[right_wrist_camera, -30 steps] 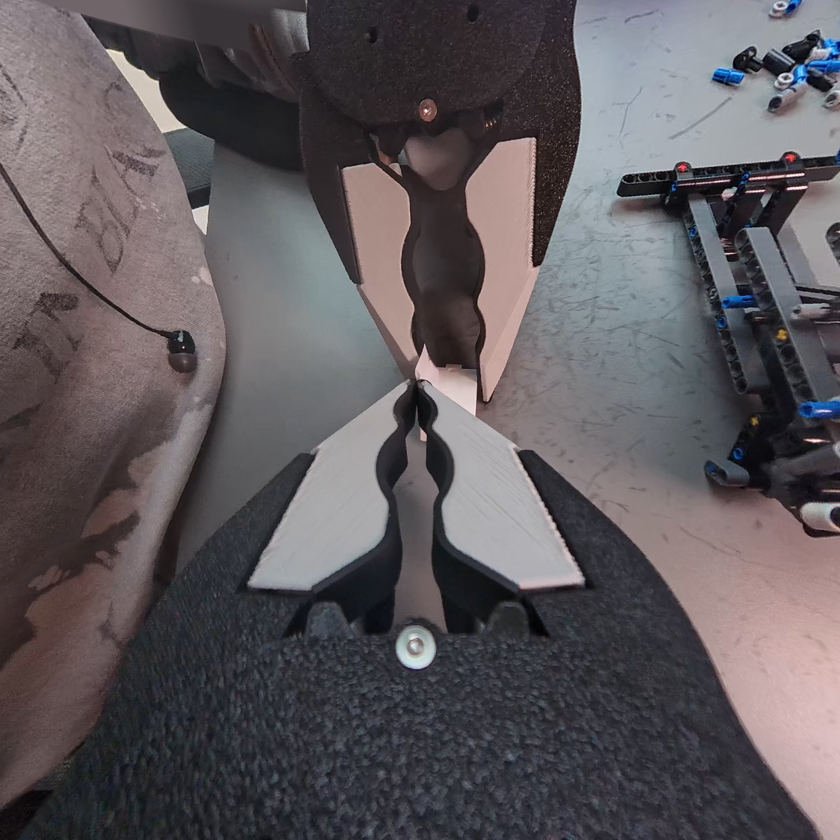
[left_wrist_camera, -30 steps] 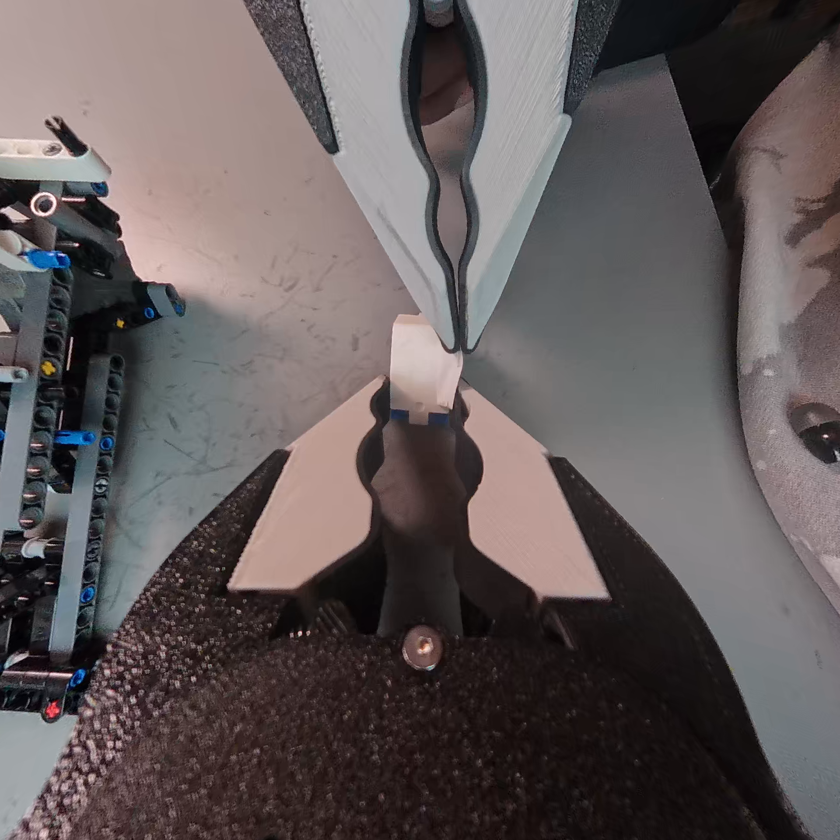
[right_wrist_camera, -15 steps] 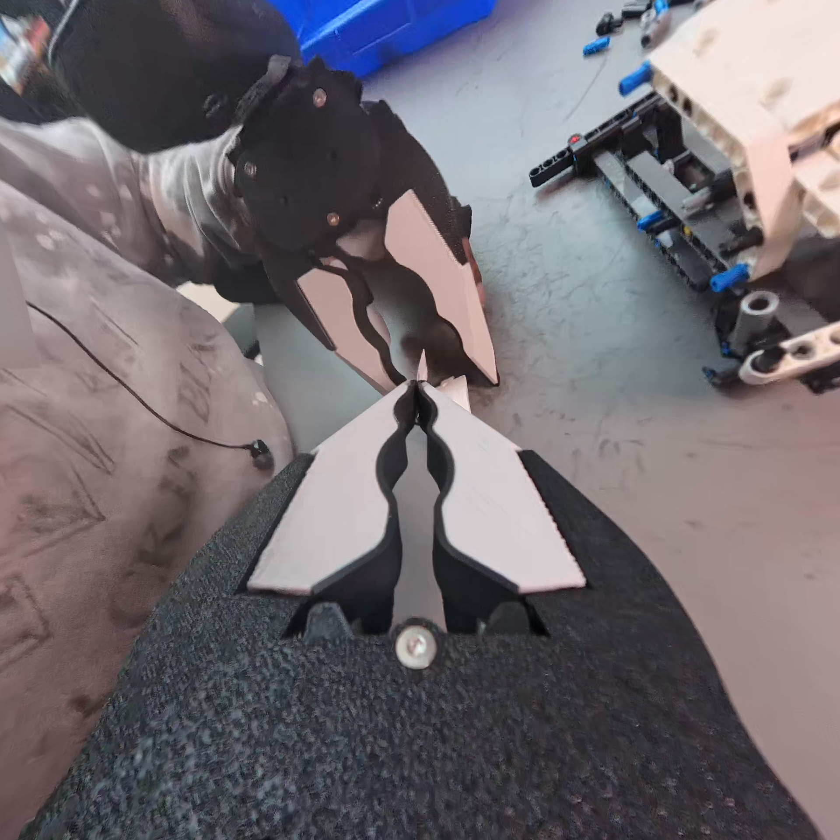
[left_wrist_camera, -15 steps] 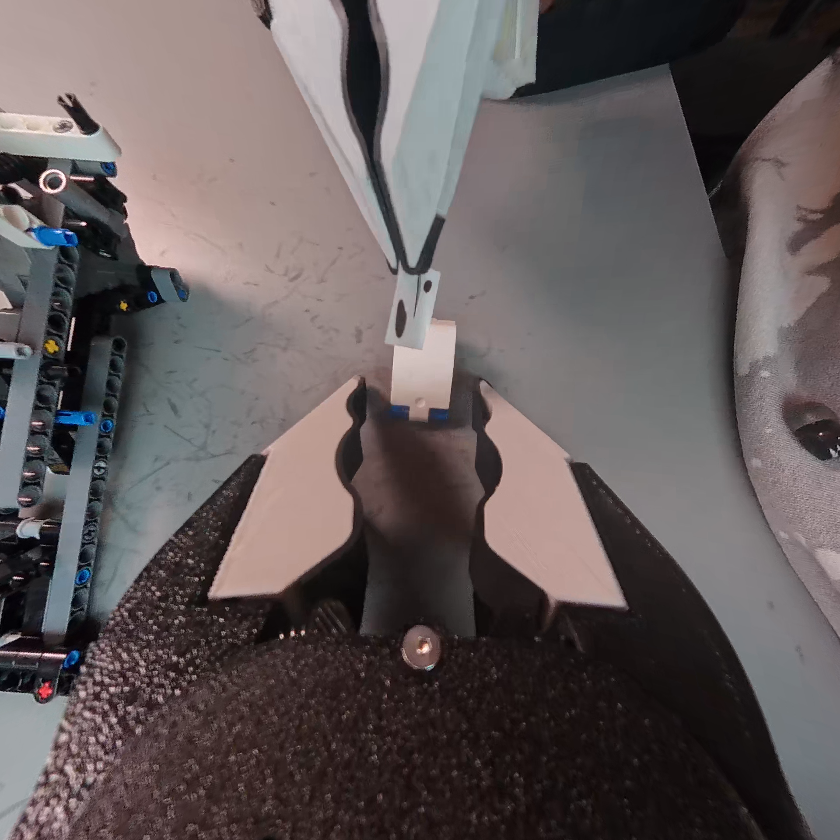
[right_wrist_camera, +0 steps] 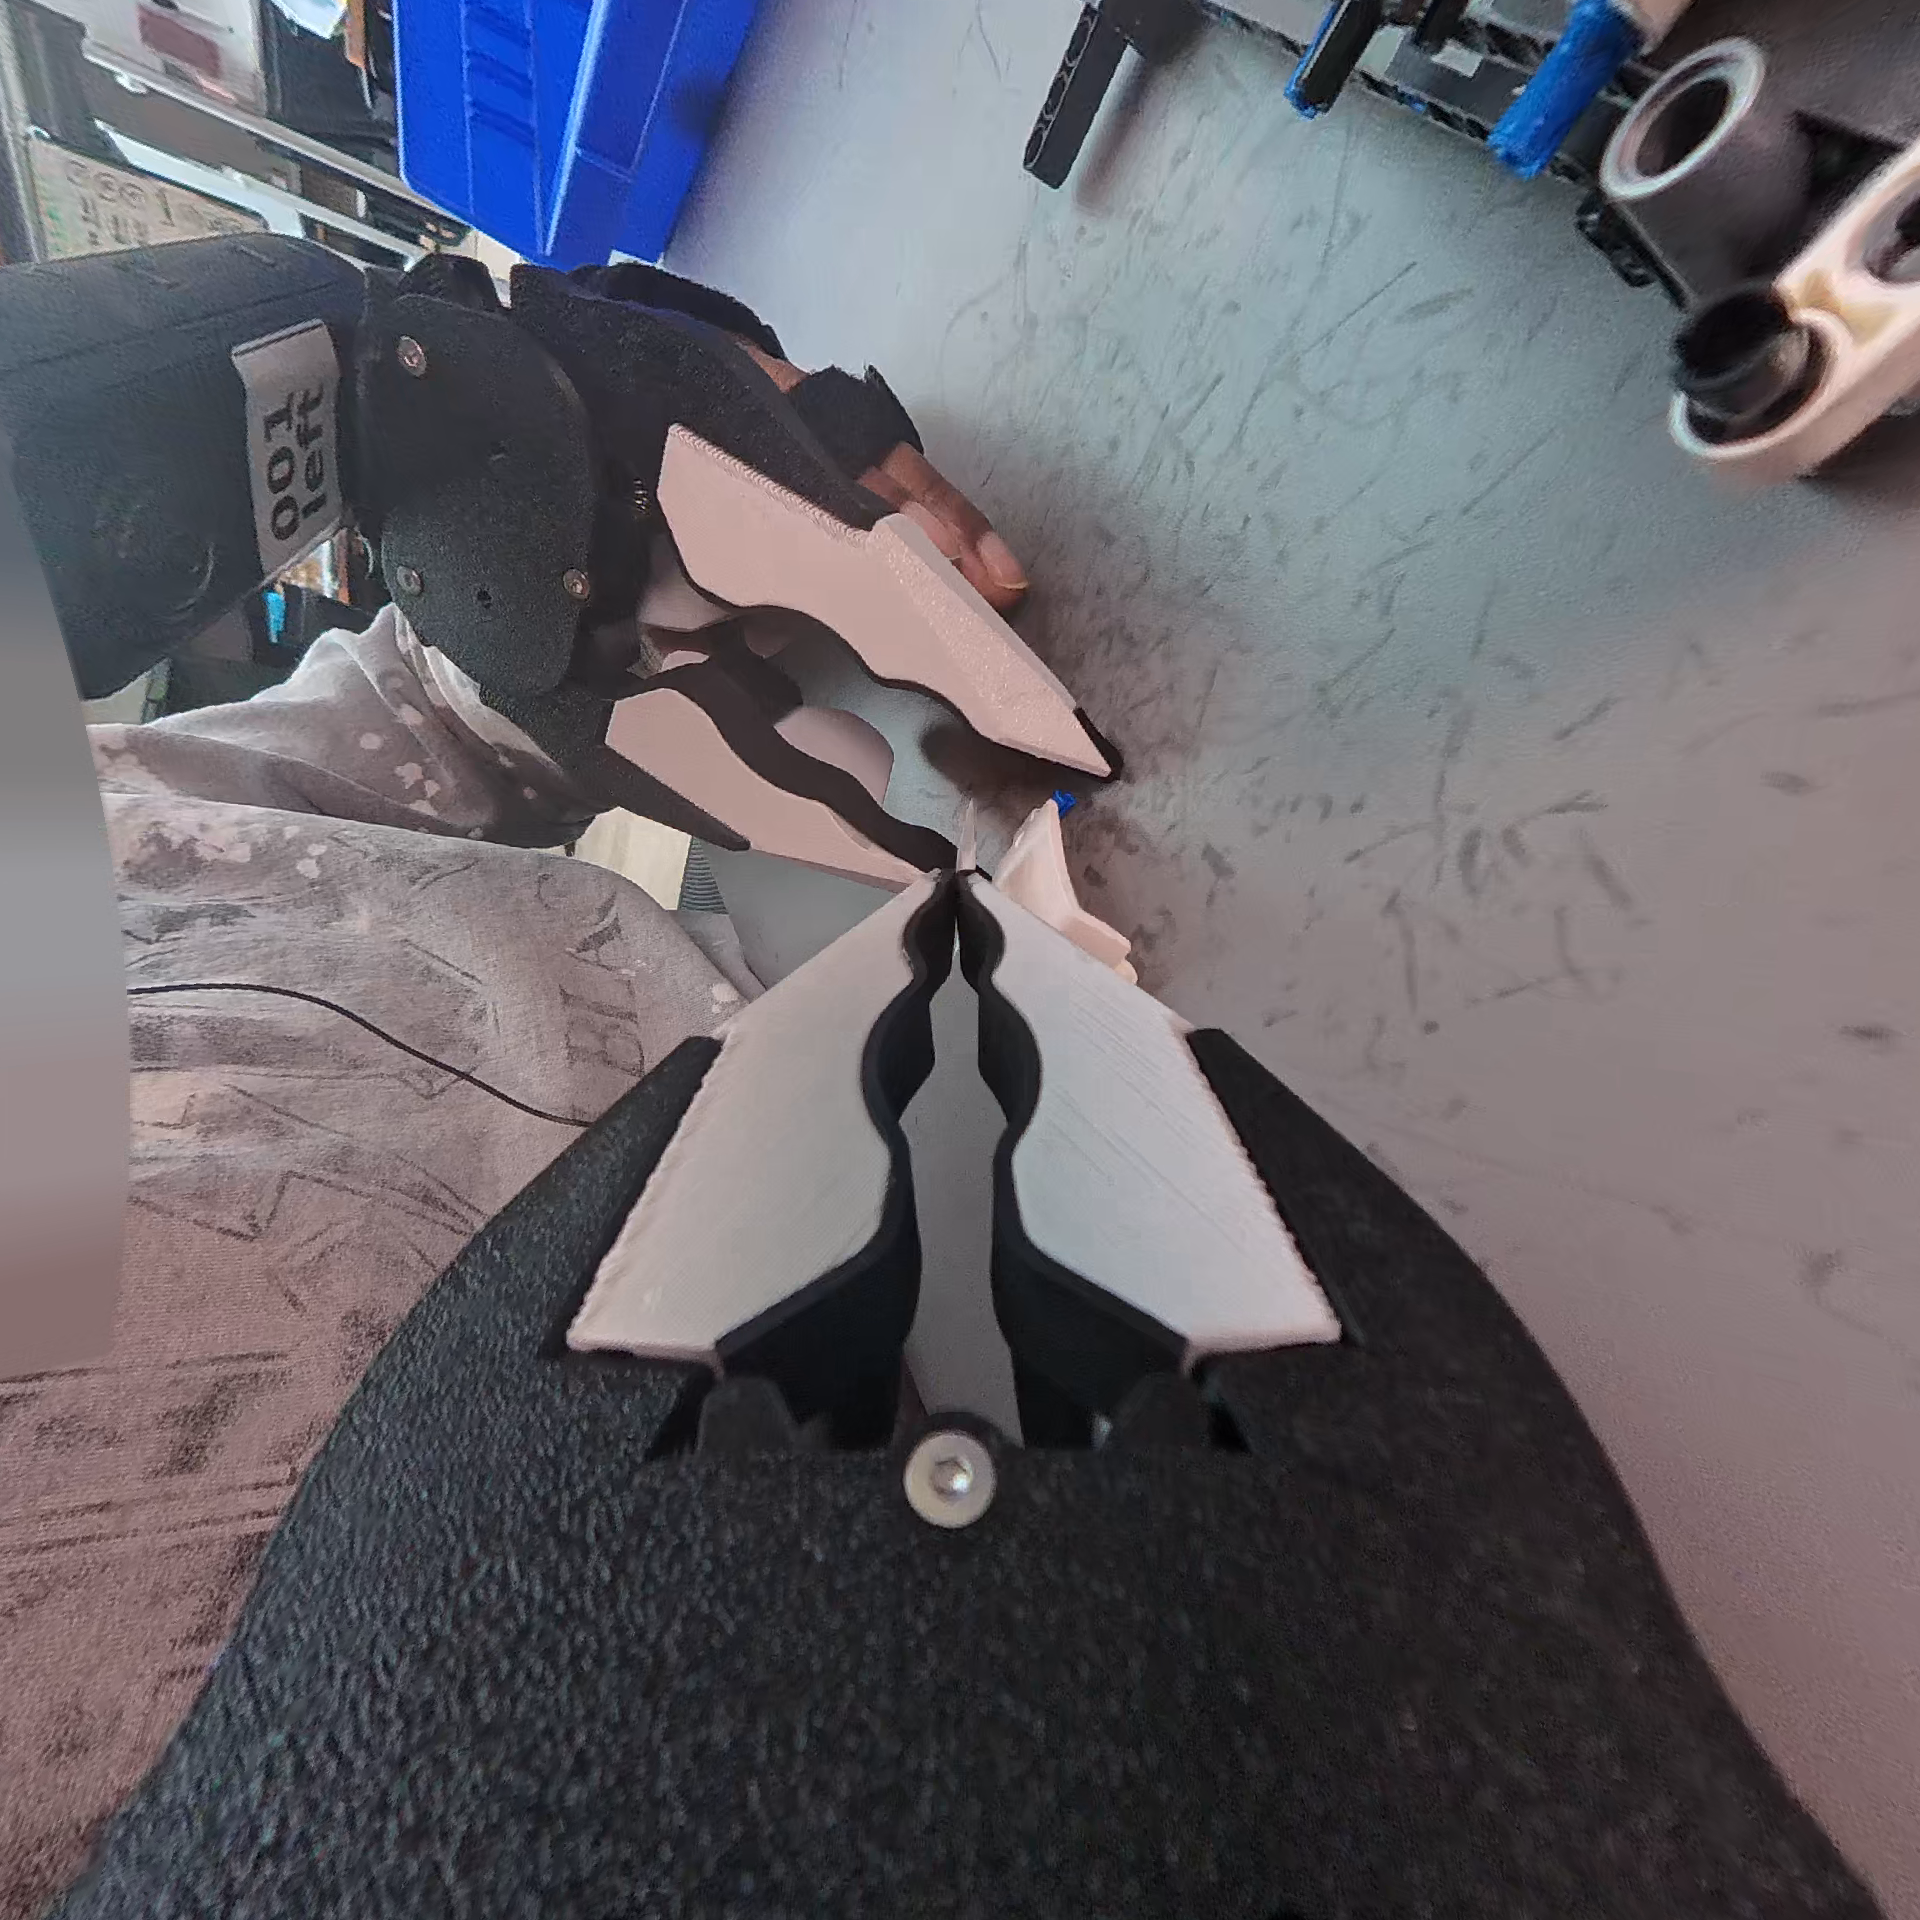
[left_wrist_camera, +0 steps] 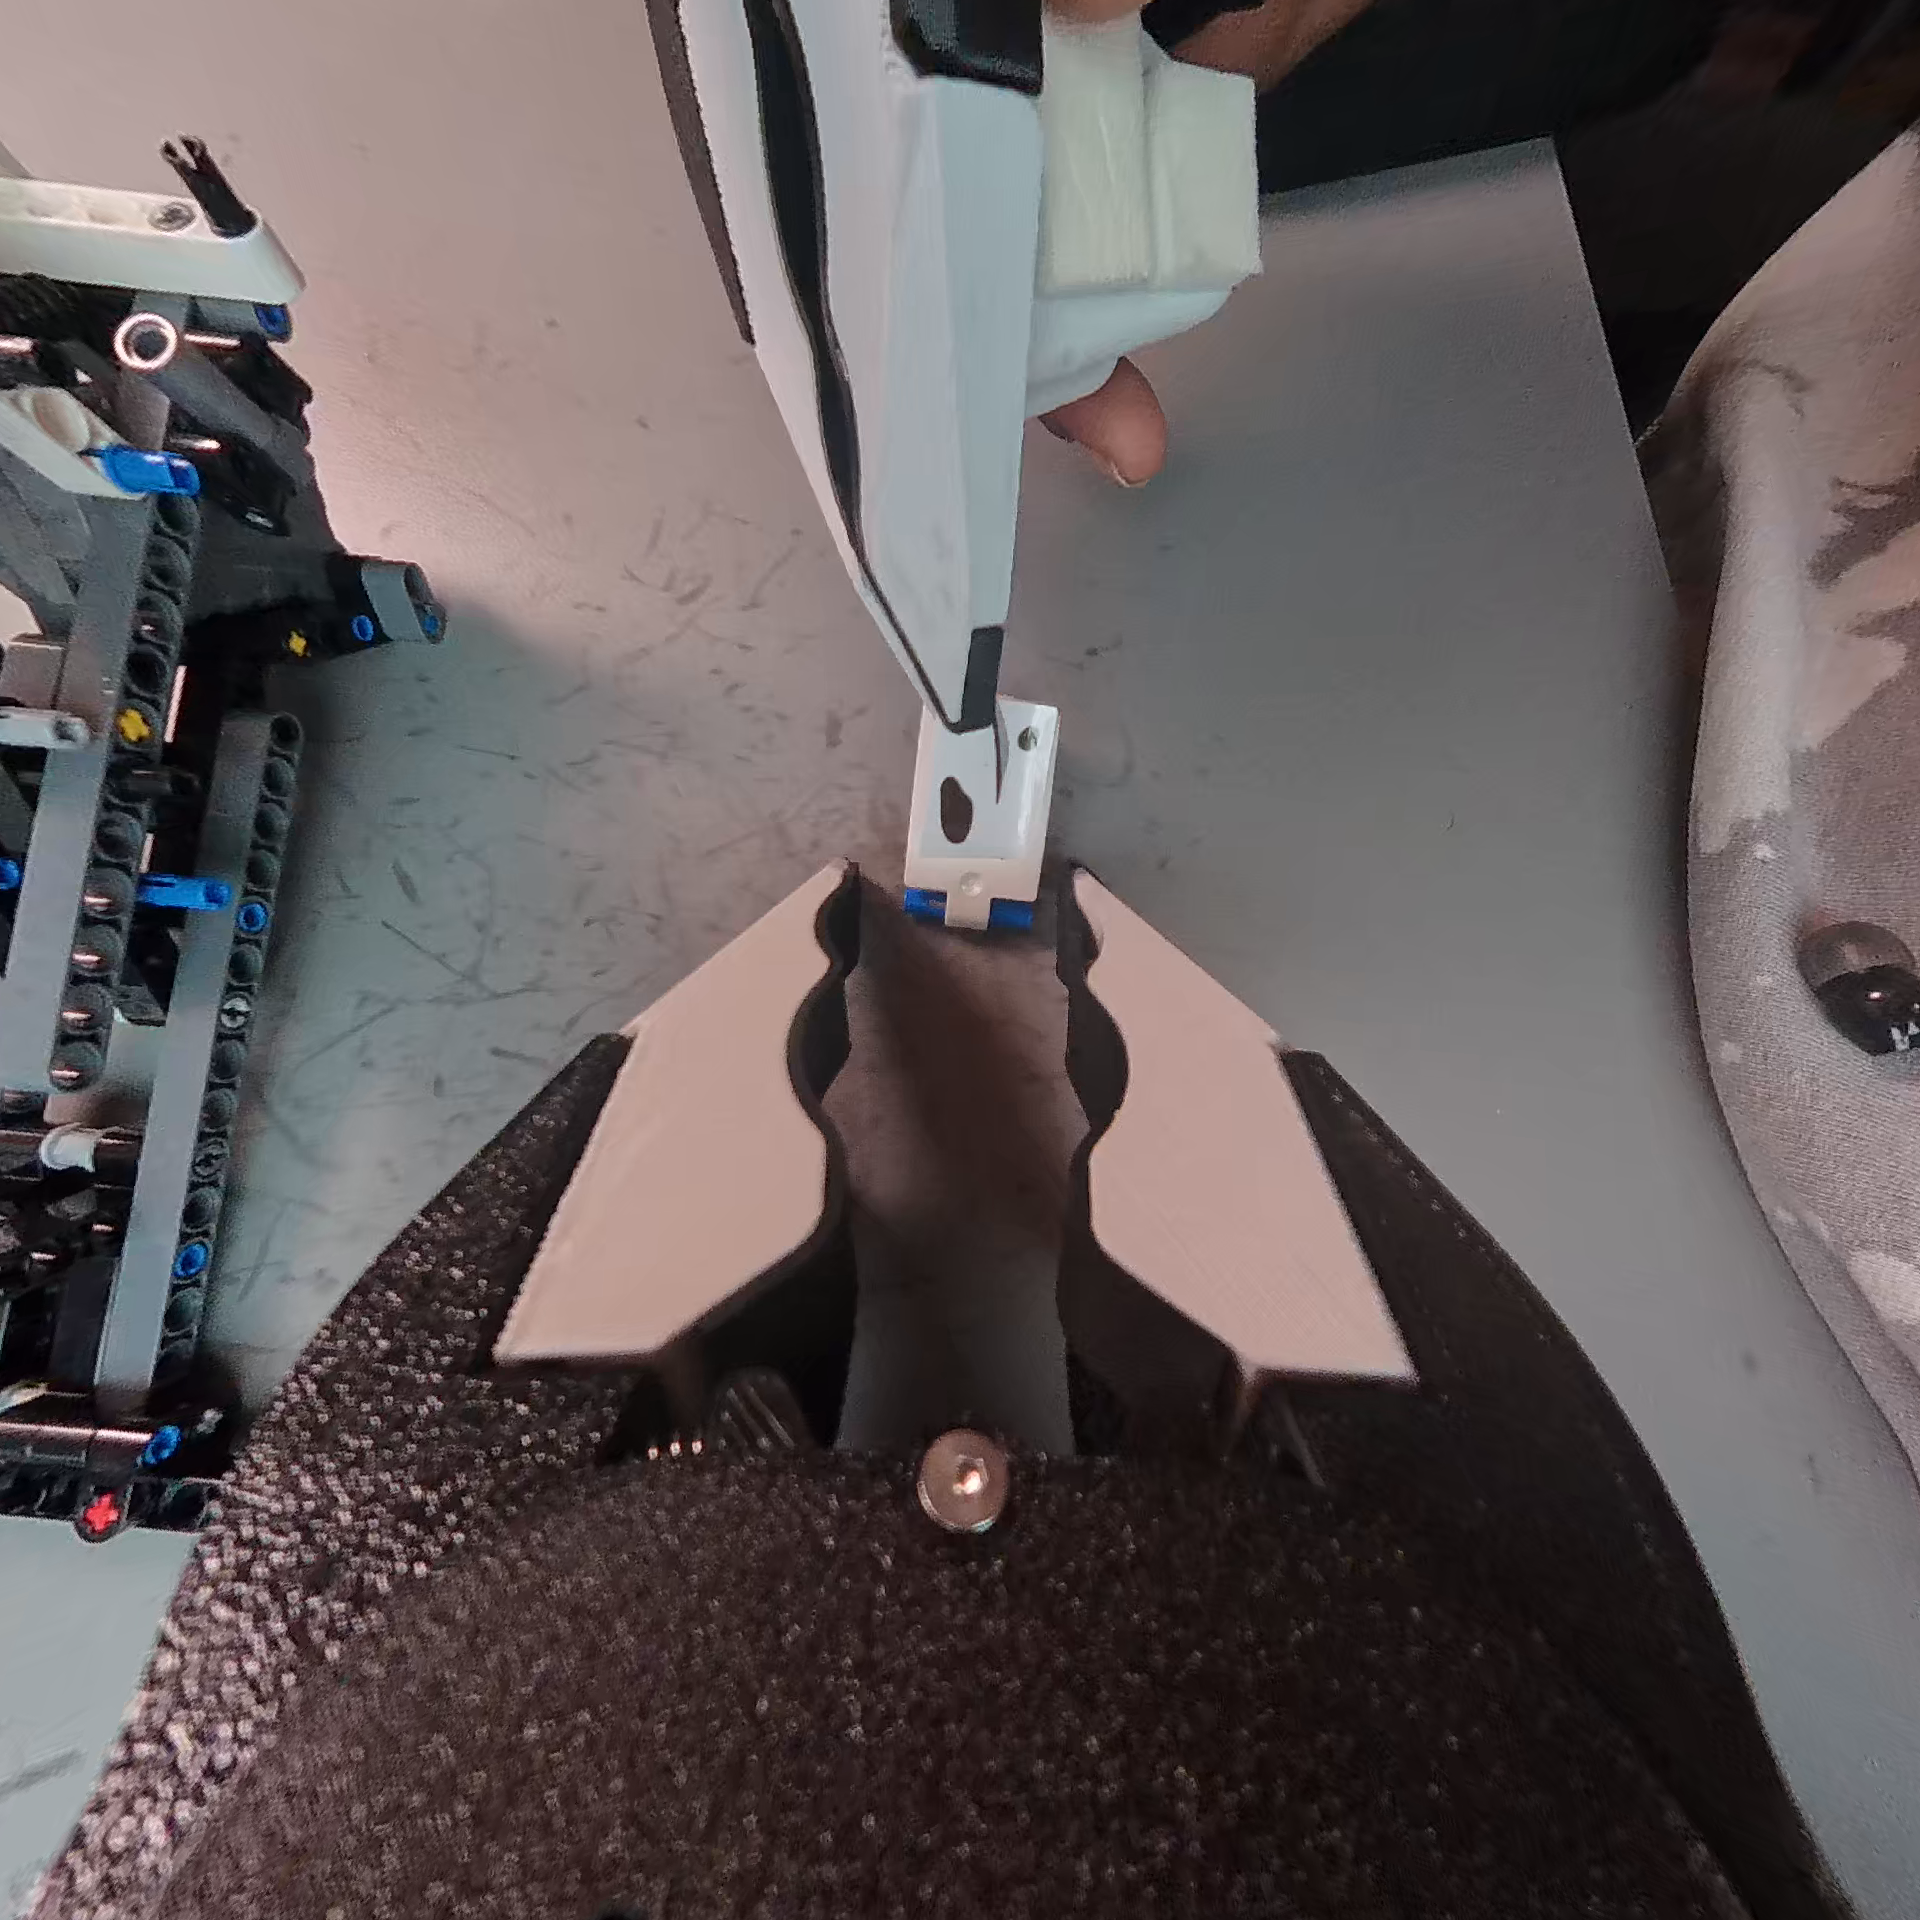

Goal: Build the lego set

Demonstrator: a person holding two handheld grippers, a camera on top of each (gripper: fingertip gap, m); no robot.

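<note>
- Worktop (left_wrist_camera: 623, 727): grey and scratched, carrying the partly built lego model (left_wrist_camera: 135, 831) at the left edge of the left wrist view.
- Left tongs (left_wrist_camera: 961, 883): spread apart, gripping nothing.
- Right tongs (right_wrist_camera: 956, 878): clenched on the white lego piece (left_wrist_camera: 982, 805), held between the left fingertips (left_wrist_camera: 831, 904).

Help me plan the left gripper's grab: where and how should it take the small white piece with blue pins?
Grip the white piece across its flat side faces, above the blue pins, coming straight ahead. The left gripper is open and lined up; the right gripper pinches the far end, leaving the near end free.
</note>
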